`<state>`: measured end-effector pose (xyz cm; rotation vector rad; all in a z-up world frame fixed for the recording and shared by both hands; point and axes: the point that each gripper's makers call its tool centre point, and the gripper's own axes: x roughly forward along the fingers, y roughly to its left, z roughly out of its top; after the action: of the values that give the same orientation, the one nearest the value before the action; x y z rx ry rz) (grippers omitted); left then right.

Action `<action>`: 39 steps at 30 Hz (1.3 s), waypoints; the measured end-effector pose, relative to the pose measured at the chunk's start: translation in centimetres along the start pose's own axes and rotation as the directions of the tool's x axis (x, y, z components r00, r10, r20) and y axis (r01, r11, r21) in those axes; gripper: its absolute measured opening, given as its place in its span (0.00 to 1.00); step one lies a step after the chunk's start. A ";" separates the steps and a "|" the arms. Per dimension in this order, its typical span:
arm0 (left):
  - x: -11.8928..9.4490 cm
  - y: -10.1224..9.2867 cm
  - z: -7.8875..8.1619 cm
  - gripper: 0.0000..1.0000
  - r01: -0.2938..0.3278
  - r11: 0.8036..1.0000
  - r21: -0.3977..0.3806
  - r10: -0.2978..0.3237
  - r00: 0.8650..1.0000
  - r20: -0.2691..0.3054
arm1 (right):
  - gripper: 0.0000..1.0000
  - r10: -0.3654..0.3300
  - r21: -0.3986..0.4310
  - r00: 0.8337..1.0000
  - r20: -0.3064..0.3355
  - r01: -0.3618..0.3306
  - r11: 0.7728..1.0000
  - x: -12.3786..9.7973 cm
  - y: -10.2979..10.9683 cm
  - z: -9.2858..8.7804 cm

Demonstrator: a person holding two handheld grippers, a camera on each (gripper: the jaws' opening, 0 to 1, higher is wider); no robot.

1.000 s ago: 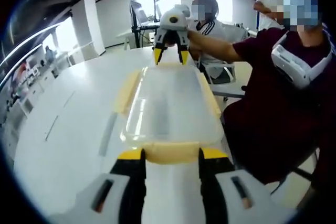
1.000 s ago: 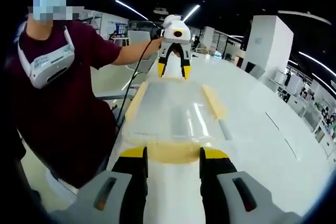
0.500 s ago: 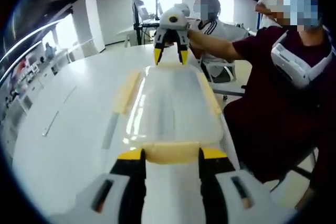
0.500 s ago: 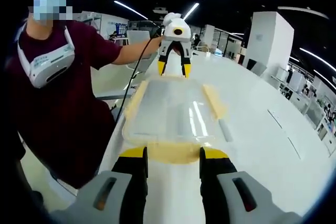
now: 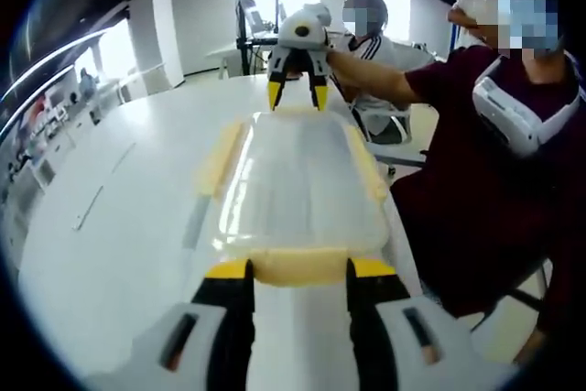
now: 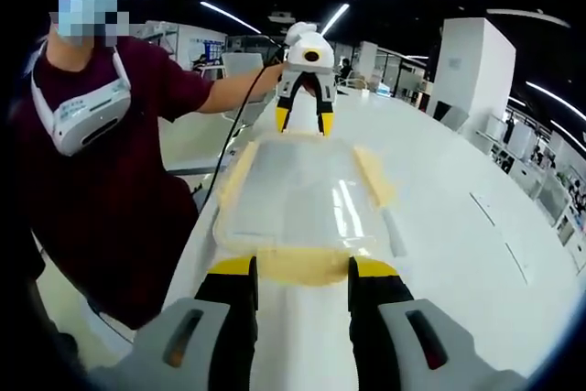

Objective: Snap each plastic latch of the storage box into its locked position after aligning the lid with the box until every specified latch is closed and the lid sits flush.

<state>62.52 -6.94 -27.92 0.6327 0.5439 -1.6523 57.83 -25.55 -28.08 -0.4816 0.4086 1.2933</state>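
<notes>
Storage box (image 5: pixel 298 180) lies lengthwise on the white table (image 5: pixel 119 226), clear lid (image 5: pixel 302 171) on top, pale yellow latches on all four sides. Left gripper view: left gripper (image 5: pixel 299 267) at 6 o'clock, jaws apart, straddling the near end latch (image 5: pixel 298 266), yellow tips just beside its two ends; can't tell if they actually touch it. Right gripper (image 5: pixel 294 98) at 12 o'clock at the box's far end, jaws spread, tips down at the far end latch. Long side latches at 9 o'clock (image 5: pixel 222 157) and 3 o'clock (image 5: pixel 366 164) of the lid, both angled outward from the lid edge. Right gripper view mirrors this: right gripper (image 6: pixel 301 267) at 6 o'clock, jaws apart around its own end latch (image 6: pixel 302 266); left gripper (image 6: pixel 303 124) at 12 o'clock over the opposite end, jaws open. Box (image 6: pixel 298 194) between the two, lid (image 6: pixel 302 190) looks level on the box; can't confirm seating all round. Person in a dark red shirt (image 6: pixel 101 171) stands at the table's edge at 9 o'clock of that view, arm out to the far gripper. A second person (image 5: pixel 366 43) sits at 1 o'clock in the left gripper view.
</notes>
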 end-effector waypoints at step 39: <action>0.3 3.9 0.3 0.38 0.025 0.999 -0.026 -0.025 1.000 -0.007 | 0.37 0.004 0.046 1.000 0.021 -0.005 0.999 0.2 -4.1 -0.7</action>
<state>66.25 -8.01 -27.89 0.6155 0.5793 -1.6649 61.86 -26.58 -28.28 -0.4282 0.4213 1.2900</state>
